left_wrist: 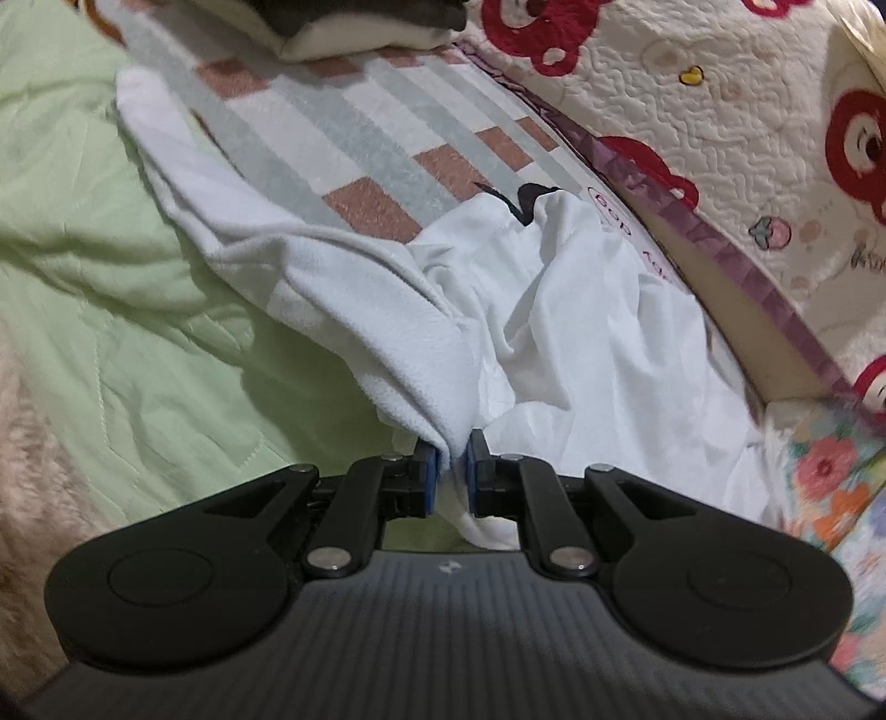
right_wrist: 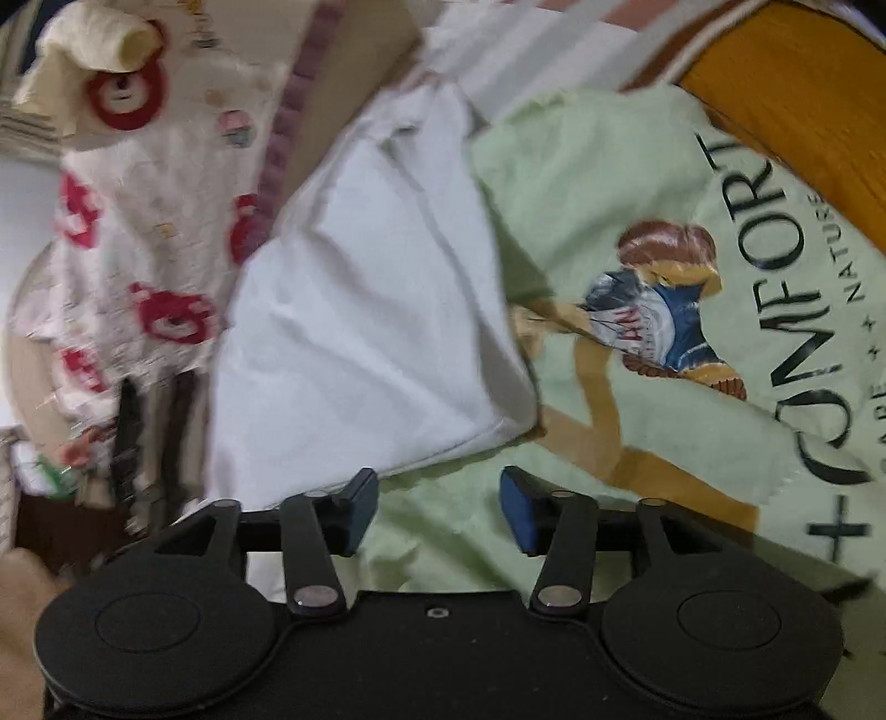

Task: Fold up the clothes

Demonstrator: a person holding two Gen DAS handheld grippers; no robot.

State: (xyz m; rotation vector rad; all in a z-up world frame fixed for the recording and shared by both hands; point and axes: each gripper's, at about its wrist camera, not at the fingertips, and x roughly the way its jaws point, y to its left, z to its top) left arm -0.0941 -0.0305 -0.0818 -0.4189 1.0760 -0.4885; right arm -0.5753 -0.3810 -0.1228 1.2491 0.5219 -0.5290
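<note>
A white garment [left_wrist: 554,310] lies crumpled on the bed, one edge draped over a striped and checked cloth [left_wrist: 343,138]. My left gripper [left_wrist: 453,465] is shut on a bunched fold of the white garment, which rises from between its blue pads. In the right wrist view the same white garment [right_wrist: 354,332] lies folded over on a pale green blanket [right_wrist: 598,183] printed with a figure and black lettering. My right gripper [right_wrist: 437,507] stands open just short of the garment's near edge, and only green blanket shows between its fingers.
A cream quilt with red bear prints [left_wrist: 720,111] rises along the right, edged with a purple band. Folded clothes [left_wrist: 360,27] are stacked at the far end. An orange wooden bed frame [right_wrist: 803,111] borders the blanket. Flowered fabric [left_wrist: 830,487] lies at the near right.
</note>
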